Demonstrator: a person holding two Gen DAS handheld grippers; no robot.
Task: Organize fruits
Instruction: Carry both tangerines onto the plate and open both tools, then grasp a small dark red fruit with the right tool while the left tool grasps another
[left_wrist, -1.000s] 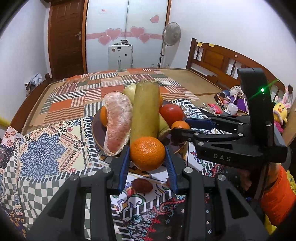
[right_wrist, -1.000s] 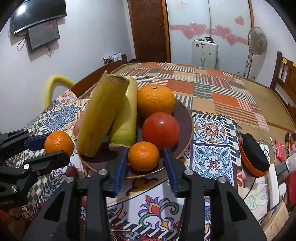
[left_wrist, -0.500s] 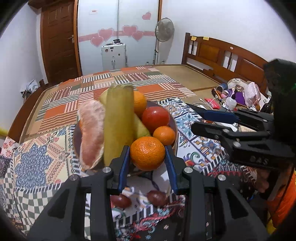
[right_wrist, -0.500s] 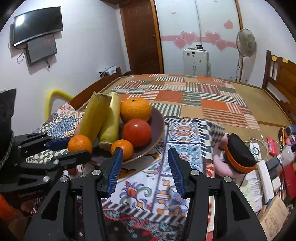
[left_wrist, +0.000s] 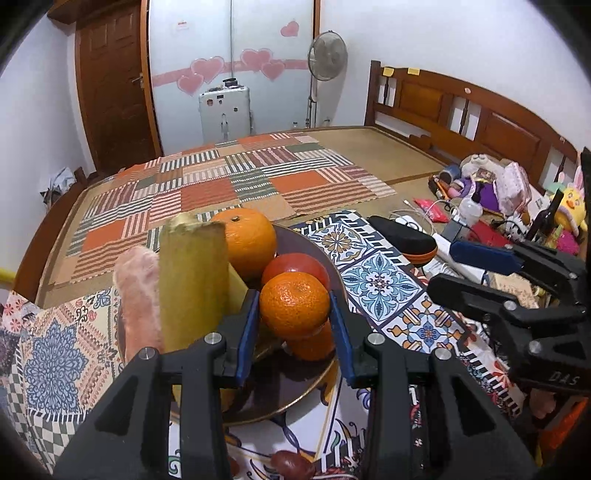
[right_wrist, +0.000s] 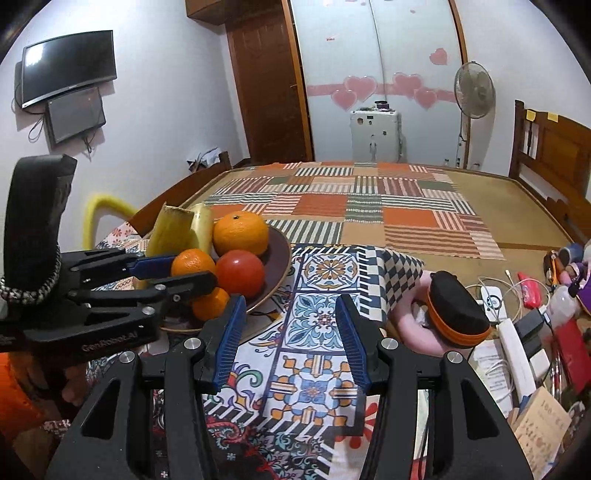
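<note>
My left gripper (left_wrist: 293, 325) is shut on a small orange mandarin (left_wrist: 294, 305) and holds it over the front of the dark brown plate (left_wrist: 295, 391). On the plate lie a second small mandarin (left_wrist: 314, 343), a red tomato (left_wrist: 295, 266), a large orange (left_wrist: 247, 236), a yellow-green sugarcane piece (left_wrist: 192, 284) and a pink peeled pomelo (left_wrist: 138, 295). My right gripper (right_wrist: 291, 339) is open and empty over the patterned cloth, right of the plate (right_wrist: 277, 273). In its view my left gripper (right_wrist: 173, 277) holds the mandarin (right_wrist: 192, 262).
Two dark red dates (left_wrist: 291, 465) lie on the cloth in front of the plate. A black-and-orange case (right_wrist: 458, 314), cables, a power strip (right_wrist: 517, 350) and toys clutter the right side. A striped patchwork mat (right_wrist: 369, 206) covers the bed behind.
My left gripper has carried the mandarin forward and over the plate. My right gripper has let go of the other small mandarin, opened wide and drawn back to the right.
</note>
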